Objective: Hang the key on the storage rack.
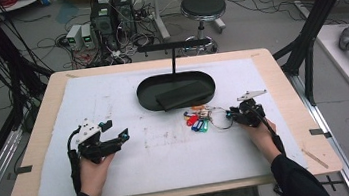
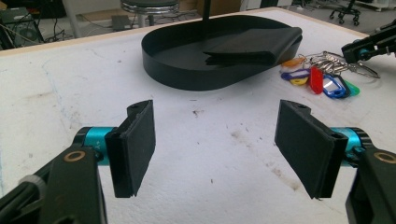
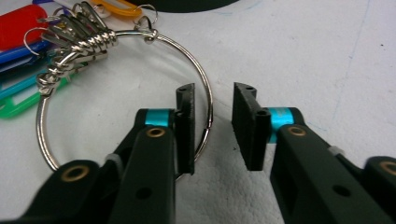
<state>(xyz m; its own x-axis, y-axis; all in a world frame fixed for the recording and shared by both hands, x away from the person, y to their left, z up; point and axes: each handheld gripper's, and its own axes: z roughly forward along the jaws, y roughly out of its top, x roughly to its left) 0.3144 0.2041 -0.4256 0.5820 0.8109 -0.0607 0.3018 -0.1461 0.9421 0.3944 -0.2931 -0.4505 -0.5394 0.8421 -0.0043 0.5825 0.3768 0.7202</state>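
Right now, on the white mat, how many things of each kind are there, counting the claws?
Black oval tray: 1
Black slab in the tray: 1
Key ring with coloured tags: 1
Claws, left claw and right claw: 2
Total: 5

Black sleeves, black two-jaw left tool (image 1: 116,135) with teal collars, brass screws, right tool (image 1: 232,114) grey-plated
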